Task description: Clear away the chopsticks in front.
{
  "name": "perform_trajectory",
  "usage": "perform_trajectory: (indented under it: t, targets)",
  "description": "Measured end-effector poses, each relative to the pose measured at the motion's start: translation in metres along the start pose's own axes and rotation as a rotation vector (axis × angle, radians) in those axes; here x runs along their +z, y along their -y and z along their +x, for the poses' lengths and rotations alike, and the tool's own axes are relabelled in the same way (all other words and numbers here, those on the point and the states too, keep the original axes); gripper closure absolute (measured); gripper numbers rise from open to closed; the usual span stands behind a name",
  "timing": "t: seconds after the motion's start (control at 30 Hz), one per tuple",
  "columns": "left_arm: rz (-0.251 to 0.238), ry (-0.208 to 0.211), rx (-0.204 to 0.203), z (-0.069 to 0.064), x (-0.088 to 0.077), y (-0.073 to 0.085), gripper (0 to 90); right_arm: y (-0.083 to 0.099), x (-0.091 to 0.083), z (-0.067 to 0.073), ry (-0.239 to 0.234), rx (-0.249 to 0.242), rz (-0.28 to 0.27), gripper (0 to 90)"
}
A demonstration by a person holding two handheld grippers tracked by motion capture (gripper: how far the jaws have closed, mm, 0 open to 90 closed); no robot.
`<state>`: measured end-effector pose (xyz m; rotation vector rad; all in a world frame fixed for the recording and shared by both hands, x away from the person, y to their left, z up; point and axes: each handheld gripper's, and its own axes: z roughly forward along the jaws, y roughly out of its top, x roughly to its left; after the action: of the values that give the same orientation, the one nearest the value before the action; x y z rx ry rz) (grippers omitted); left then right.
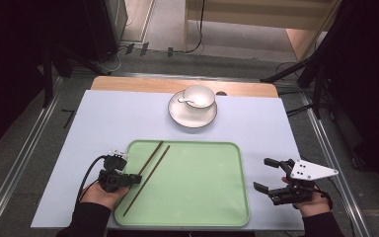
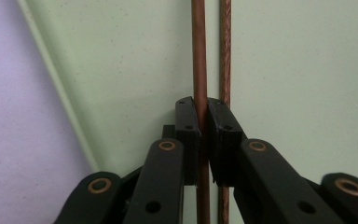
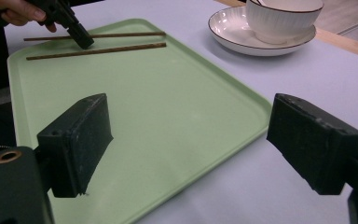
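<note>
High view: a table (image 1: 276, 123) under a pale sheet carries a green tray (image 1: 202, 182) at its near edge, and a white saucer (image 1: 192, 114) with a cup (image 1: 199, 96) near the far edge. Two brown chopsticks (image 1: 150, 170) lie slanted along the tray's left edge. Left gripper (image 1: 137, 178) is clenched on one chopstick (image 2: 199, 70), the other chopstick (image 2: 225, 56) just beside its jaws. Right gripper (image 1: 269, 174) hangs released beside the tray's right edge, jaws wide apart.
</note>
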<state>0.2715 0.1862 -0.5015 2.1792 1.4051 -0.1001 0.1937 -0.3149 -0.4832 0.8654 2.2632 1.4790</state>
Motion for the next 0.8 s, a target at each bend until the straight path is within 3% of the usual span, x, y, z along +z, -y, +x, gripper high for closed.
perform_trajectory:
  t: [0.13, 0.27, 0.33, 0.47, 0.6, 0.7, 0.8]
  targets:
    - [0.004, -0.015, 0.010, -0.003, 0.001, -0.001, 83.0, 0.000, 0.000, 0.000, -0.002, -0.001, 0.005, 14.3]
    - [0.005, -0.005, 0.011, -0.003, 0.001, -0.002, 82.1, 0.000, 0.001, 0.000, -0.004, -0.001, 0.006, 14.3]
    - [0.010, -0.004, 0.030, -0.001, 0.000, -0.003, 79.6, 0.000, 0.000, 0.000, -0.004, 0.000, 0.004, 14.3]
    - [-0.004, 0.015, 0.067, 0.004, -0.008, -0.007, 71.2, 0.001, 0.000, 0.000, -0.005, 0.001, 0.002, 14.3]
    - [-0.060, 0.044, 0.079, 0.013, -0.019, -0.007, 59.1, 0.001, 0.000, 0.000, -0.008, 0.005, 0.001, 14.3]
    - [-0.084, 0.101, 0.094, 0.024, -0.027, -0.006, 45.0, 0.001, 0.000, 0.000, -0.011, 0.006, 0.002, 14.4]
    - [-0.107, 0.126, 0.111, 0.032, -0.035, -0.004, 38.7, 0.002, 0.000, 0.000, -0.016, 0.013, 0.002, 14.4]
